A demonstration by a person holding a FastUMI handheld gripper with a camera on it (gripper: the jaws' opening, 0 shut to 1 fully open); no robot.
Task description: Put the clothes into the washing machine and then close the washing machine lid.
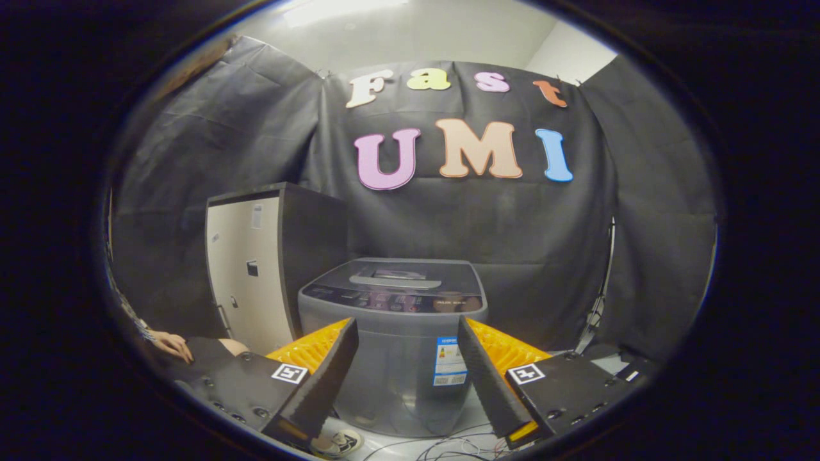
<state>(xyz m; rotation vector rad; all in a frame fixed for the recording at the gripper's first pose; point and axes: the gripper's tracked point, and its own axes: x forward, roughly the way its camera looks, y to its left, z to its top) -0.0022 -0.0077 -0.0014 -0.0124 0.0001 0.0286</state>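
At the lower left of the frame, a person's hand [172,344] rests near a dark lap, just beside the left finger's housing. Right of it, in the middle left, stands a tall cabinet [251,274] with a pale door and dark side. The gripper [408,333] hangs at the bottom centre, its jaws spread wide with nothing between them but open air. Beyond and between the fingers sits the grey washing machine [397,358], its lid [396,278] lying flat and closed on top. Cables [448,445] trail on the floor below the machine.
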